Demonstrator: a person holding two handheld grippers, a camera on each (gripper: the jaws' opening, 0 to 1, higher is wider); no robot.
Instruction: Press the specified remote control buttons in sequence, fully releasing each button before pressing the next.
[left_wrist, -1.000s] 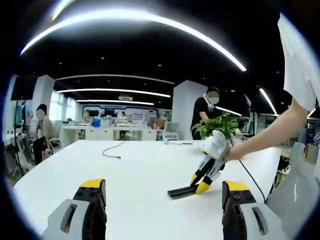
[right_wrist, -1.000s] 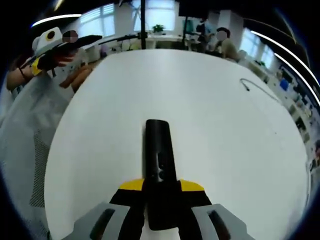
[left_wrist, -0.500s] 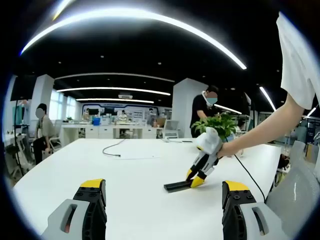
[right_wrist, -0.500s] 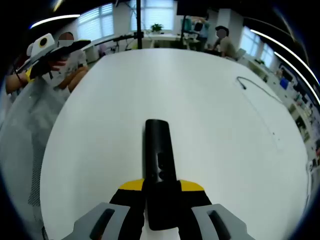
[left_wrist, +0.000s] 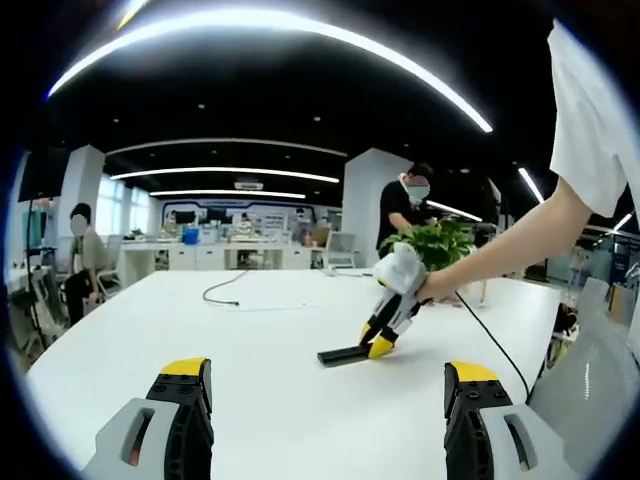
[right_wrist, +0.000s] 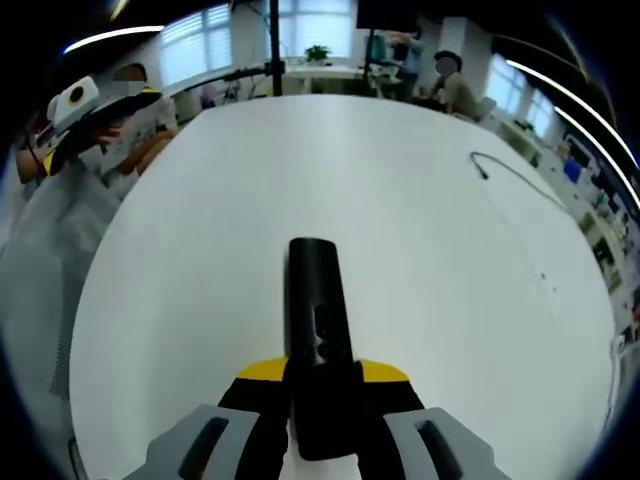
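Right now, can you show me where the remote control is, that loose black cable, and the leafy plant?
remote control (right_wrist: 316, 310): right gripper view, middle of its black body.
black cable (left_wrist: 222, 288): left gripper view, mid-length on the table.
potted plant (left_wrist: 440, 243): left gripper view, its green leaves.

Your right tongs (right_wrist: 322, 395) rise from six o'clock with their yellow-tipped jaws closed on the near end of the black remote (right_wrist: 318, 330). The remote runs straight toward twelve o'clock, its far end over the white bench (right_wrist: 400, 220). Small buttons show on its top face just beyond the jaws. At ten o'clock your left tongs (right_wrist: 85, 115) sit off the bench edge, held in a hand. A dark cable (right_wrist: 505, 170) lies on the bench at two o'clock, well apart from the remote.
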